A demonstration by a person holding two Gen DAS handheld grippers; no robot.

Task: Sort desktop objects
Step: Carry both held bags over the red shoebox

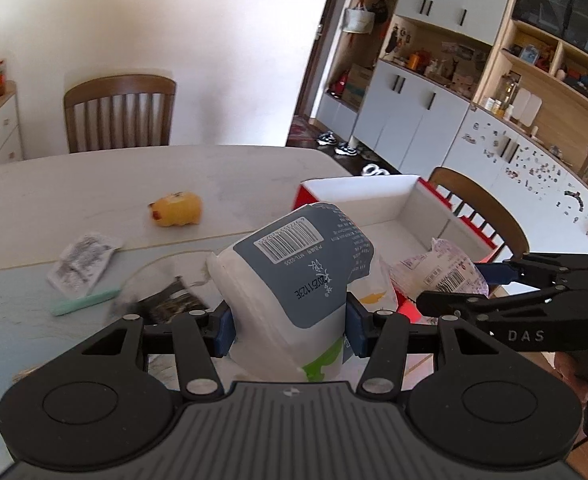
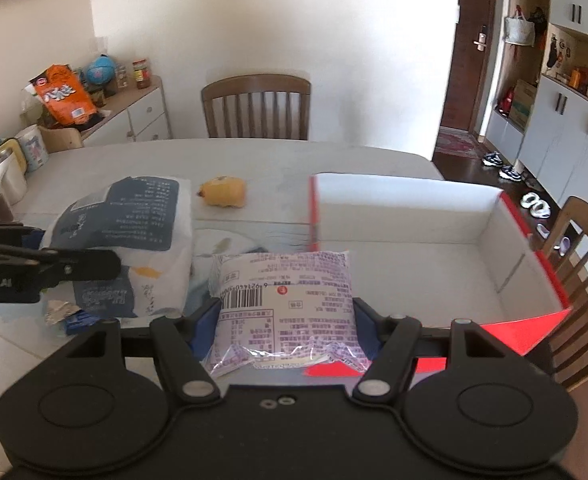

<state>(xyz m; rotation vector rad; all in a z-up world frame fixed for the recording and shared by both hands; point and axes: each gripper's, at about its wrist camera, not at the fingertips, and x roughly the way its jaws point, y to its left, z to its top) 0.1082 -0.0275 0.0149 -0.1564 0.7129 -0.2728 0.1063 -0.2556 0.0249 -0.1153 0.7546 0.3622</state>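
My left gripper (image 1: 289, 330) is shut on a white and grey tissue pack (image 1: 294, 272) and holds it above the table, left of the red and white box (image 1: 410, 208). My right gripper (image 2: 285, 320) is shut on a clear snack packet with purple print (image 2: 285, 292) and holds it at the box's near left corner (image 2: 490, 236). In the left wrist view the right gripper (image 1: 482, 284) and its packet (image 1: 438, 272) show at the right. In the right wrist view the tissue pack (image 2: 129, 232) shows at the left.
A yellow toy (image 1: 175, 210) lies on the marble table (image 1: 93, 184). A printed sachet (image 1: 79, 262), a green stick (image 1: 85, 302) and a dark packet (image 1: 169, 306) lie near the left. Chairs stand at the far side (image 2: 255, 106) and at the right (image 2: 582, 248).
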